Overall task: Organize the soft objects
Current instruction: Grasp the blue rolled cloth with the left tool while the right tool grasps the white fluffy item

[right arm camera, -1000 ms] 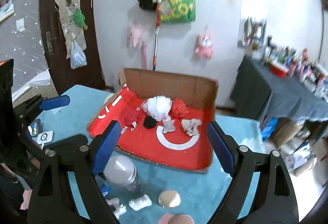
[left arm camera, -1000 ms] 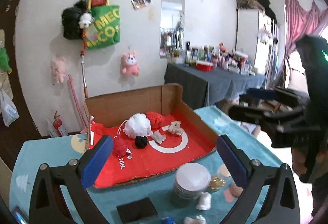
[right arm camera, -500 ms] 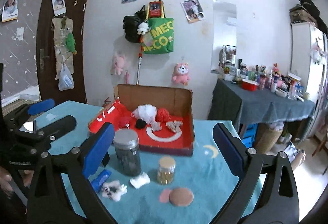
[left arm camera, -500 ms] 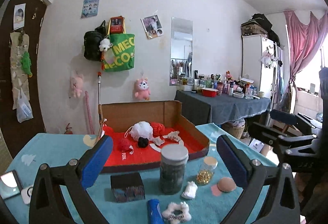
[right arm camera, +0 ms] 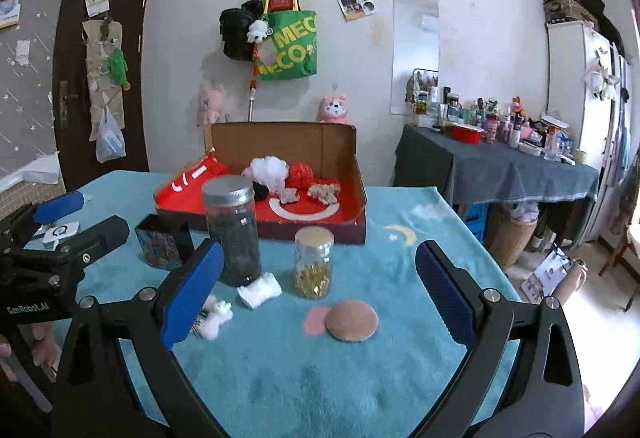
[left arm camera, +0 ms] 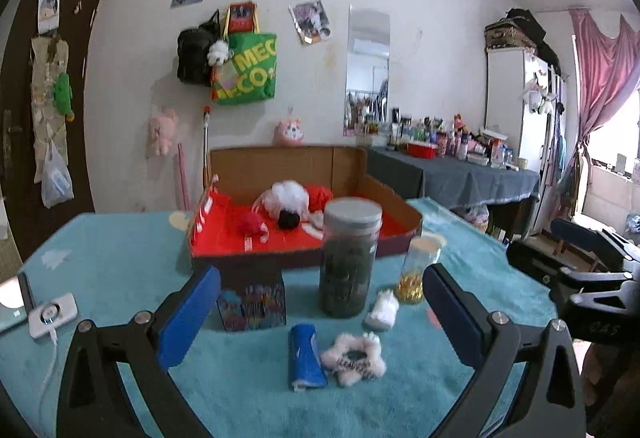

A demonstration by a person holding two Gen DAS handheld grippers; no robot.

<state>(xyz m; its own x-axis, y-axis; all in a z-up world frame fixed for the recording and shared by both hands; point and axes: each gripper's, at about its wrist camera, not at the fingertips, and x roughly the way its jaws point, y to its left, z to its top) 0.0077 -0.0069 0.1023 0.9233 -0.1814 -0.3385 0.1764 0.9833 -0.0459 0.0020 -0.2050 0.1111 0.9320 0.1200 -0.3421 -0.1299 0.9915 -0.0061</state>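
A red-lined cardboard box stands at the table's far side with a white pouf, red puffs and several small soft pieces inside. On the teal cloth in front lie a fluffy pink scrunchie, a blue cloth roll, a white soft wad and a tan round puff. My left gripper is open and empty, low over the roll and scrunchie. My right gripper is open and empty above the puff.
A tall dark jar, a small jar of gold bits and a patterned dark box stand between the grippers and the cardboard box. A white charger lies at the left.
Both grippers have dropped from high above the box to low near the table's front, both staying open. The loose items in front now sit close before them.
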